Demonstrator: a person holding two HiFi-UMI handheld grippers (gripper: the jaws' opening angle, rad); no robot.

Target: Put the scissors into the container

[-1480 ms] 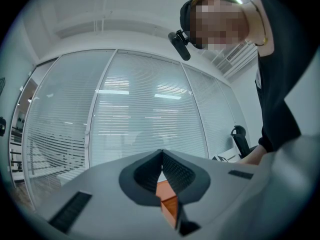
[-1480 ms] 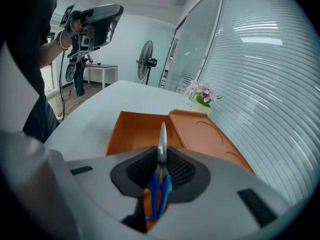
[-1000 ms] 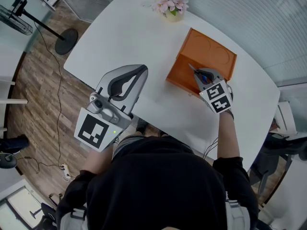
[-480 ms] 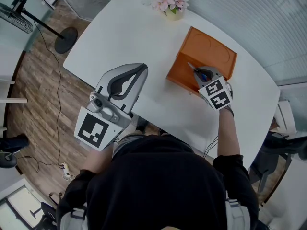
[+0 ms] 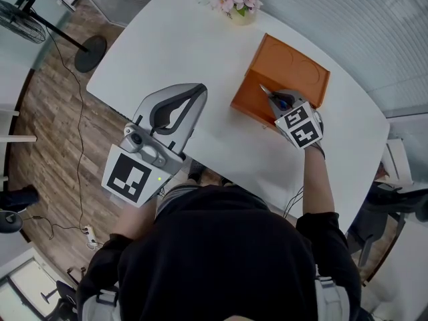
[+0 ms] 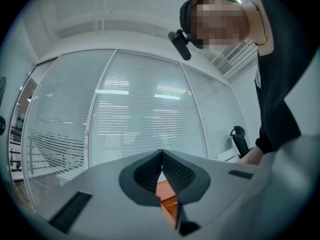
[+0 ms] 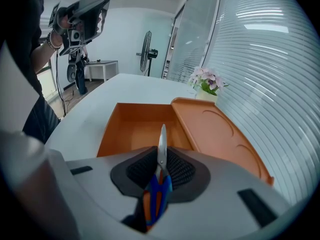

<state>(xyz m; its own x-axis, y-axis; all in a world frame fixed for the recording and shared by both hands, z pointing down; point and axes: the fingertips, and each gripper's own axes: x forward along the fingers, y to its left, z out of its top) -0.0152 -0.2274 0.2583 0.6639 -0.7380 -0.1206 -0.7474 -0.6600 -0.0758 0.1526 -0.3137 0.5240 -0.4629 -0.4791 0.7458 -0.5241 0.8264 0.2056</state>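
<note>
1. Gripping the steel scissors (image 7: 160,176) with blue-and-orange handles, your right gripper (image 7: 161,154) has its jaws drawn in narrow on them. The handles sit back between the ribbed black pads (image 7: 182,170) and the blades jut forward past the jaw ends.
2. The blade tips point down over the inside of the open orange rectangular container (image 7: 135,126), just past its near wall.
3. The orange lid (image 7: 215,134) lies open flat beside the container, joined to it along one long edge.
4. Your left gripper (image 6: 161,154) is well apart from the container, over the table's edge. Its jaws meet tip to tip with nothing between them.
5. The white table (image 5: 174,52) bears the container, and a pot of pink flowers (image 5: 237,2) stands beyond the container, near the table's far rim.
</note>
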